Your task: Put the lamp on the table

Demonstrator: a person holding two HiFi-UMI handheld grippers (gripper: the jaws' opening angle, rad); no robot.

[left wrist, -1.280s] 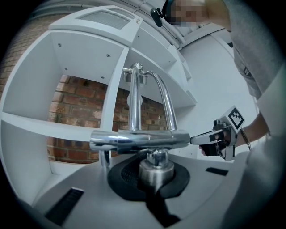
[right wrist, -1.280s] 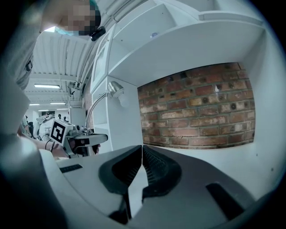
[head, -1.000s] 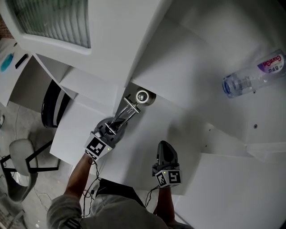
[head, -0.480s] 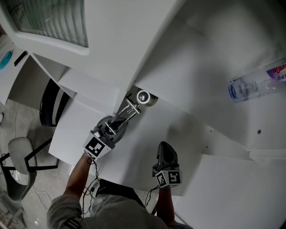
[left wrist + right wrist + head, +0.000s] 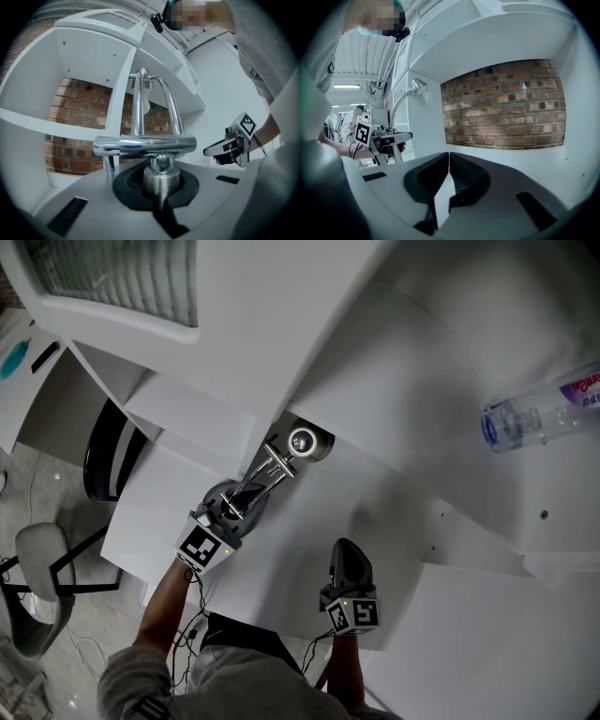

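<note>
Fingers of your left gripper (image 5: 161,185) clamp the lamp (image 5: 270,471) by its chrome stem, upright over the white table (image 5: 300,549); its base may already rest there. Your right gripper (image 5: 349,562) is closed, empty. Next: settle it, then release.

The left gripper (image 5: 161,190) is clamping its fingers (image 5: 129,185) on the chrome post of the lamp (image 5: 140,145), while the right gripper (image 5: 211,149) is hovering to the right, before white shelves (image 5: 89,65).
</note>
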